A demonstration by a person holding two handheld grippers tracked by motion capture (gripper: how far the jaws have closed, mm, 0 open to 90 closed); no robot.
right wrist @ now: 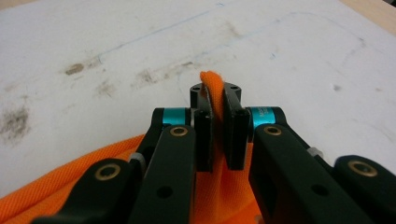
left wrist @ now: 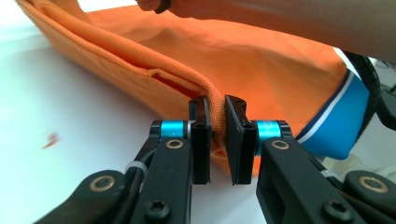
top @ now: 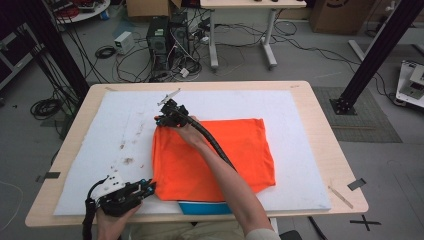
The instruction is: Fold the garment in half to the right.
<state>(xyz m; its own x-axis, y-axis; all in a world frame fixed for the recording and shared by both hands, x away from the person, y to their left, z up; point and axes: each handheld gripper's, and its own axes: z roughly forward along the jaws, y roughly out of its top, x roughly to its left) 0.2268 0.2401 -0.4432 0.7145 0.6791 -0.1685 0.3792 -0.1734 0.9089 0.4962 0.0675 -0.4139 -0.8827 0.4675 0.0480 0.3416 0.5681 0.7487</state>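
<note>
An orange garment lies folded on the white mat, with a blue and white trimmed part sticking out at its near edge. My left gripper is at the garment's near left corner, and its jaws are shut on the folded orange hem. My right gripper is at the far left corner, reached across the cloth by a bare forearm. Its jaws pinch a raised fold of the orange fabric above the mat.
The mat has brown stains left of the garment. The wooden table edge runs beyond the mat on the right. Computers, cables and black frame posts stand on the floor behind the table.
</note>
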